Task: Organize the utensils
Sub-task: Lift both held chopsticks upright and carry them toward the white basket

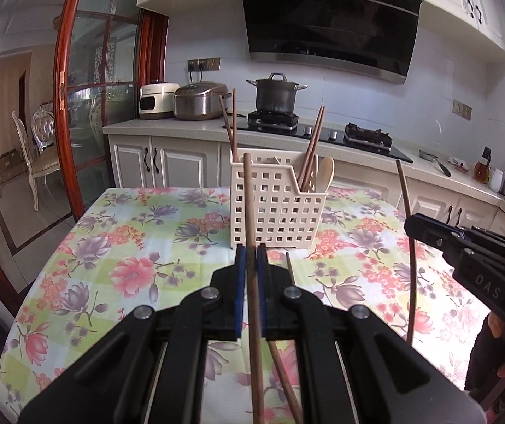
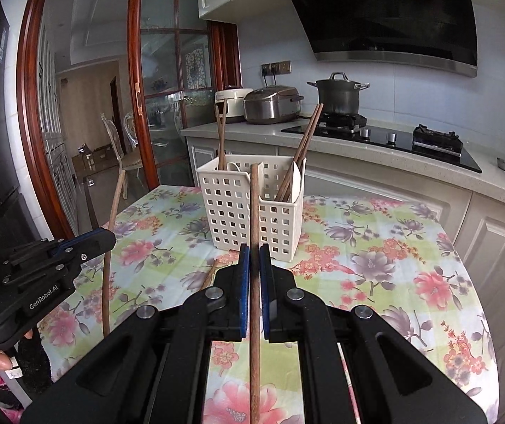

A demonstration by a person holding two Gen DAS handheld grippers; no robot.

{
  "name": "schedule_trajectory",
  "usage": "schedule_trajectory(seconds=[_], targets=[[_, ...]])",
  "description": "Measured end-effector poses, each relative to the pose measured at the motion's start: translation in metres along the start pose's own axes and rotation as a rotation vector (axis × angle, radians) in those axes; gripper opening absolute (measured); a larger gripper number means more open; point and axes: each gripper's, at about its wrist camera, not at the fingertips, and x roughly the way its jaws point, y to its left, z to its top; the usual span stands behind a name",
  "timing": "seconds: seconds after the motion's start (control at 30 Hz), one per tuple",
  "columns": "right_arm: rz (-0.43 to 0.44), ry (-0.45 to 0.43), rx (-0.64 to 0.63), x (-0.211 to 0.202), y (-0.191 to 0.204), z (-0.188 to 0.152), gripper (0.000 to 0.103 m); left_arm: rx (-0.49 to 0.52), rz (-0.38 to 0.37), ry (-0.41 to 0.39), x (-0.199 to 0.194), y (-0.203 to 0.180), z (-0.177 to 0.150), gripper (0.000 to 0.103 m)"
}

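Tongs (image 1: 251, 251) clamp 1 slim brown chopstick (image 1: 250, 205).

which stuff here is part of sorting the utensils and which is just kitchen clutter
Part of the job: chopstick in left gripper, chopstick in right gripper, loose chopstick on the tablecloth, white basket with chopsticks and a spoon.

Just lying about: stockpot, rice cooker, white appliance.

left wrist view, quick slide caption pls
Left gripper shut on a chopstick, facing the white basket; right gripper holds another.
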Motion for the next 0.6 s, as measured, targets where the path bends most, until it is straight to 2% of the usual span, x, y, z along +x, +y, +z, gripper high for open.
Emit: schedule_trajectory(seconds=[0.33, 0.6], targets=[[-0.005, -0.056, -0.008, -0.024, 0.005, 0.000, 0.006, 0.034, 0.016, -0.102, -0.028, -0.010, 0.000, 0.006], [-0.002, -0.087, -0.003, -0.033, 0.006, 0.000, 0.006, 0.038, 0.008, -0.119, -0.033, -0.010, 0.001, 0.006]])
